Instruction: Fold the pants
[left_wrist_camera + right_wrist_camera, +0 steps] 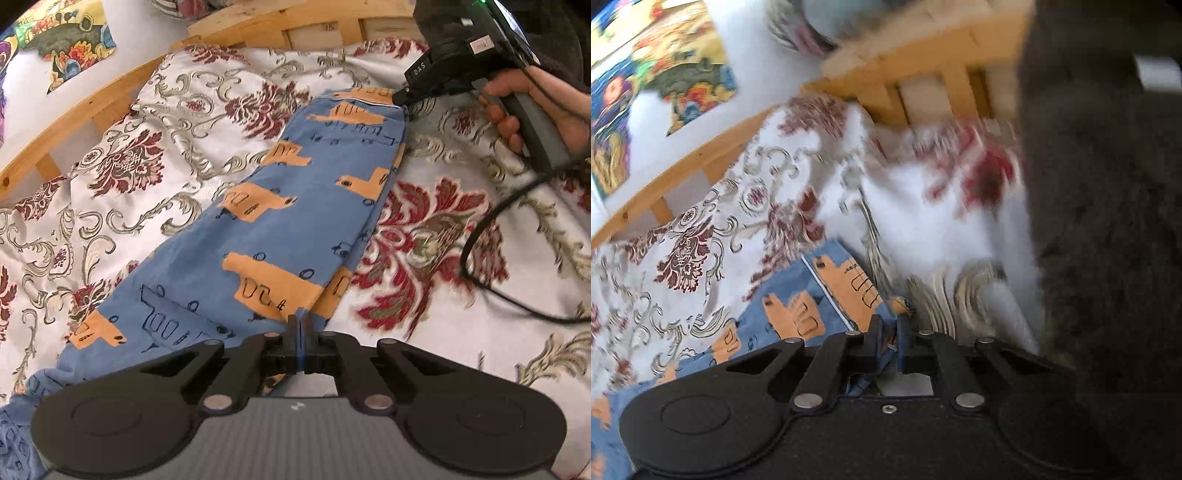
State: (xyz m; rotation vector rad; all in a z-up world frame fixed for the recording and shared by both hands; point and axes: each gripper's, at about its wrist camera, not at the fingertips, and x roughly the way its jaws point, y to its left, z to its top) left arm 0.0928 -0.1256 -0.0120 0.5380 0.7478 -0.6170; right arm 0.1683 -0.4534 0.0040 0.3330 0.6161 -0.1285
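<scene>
a: how are the pants [280, 218] expected to handle?

b: as thin, soft cloth, it is judged. little weight is expected, and no stiffness at all, so any part left unheld will sag and drag. the blue fabric with orange patches is laid lengthwise on the flowered bedspread [110, 155], roughly along its middle, and appears already doubled leg over leg. the far end lies toward the wooden bed frame [92, 107] at the head.

a: where should hold be taken?

b: at the hems and corners, where layers are stacked and a firm pinch can be had. both ends should be gripped together so the fold stays square.

a: and the tongs?

b: the left gripper [302, 328] is closed down to a thin slit on the near edge of the pants, with blue cloth pinched between its fingers. the right gripper [889, 325] is likewise narrowed onto the far end of the pants, at its corner, with a bunch of fabric caught in the jaws. from the left view it is seen held in a hand [532, 107] above the bedspread, a black cable [476, 236] trailing from it.

a: any risk?

b: a layer could slip free if only the top one is caught.
</scene>
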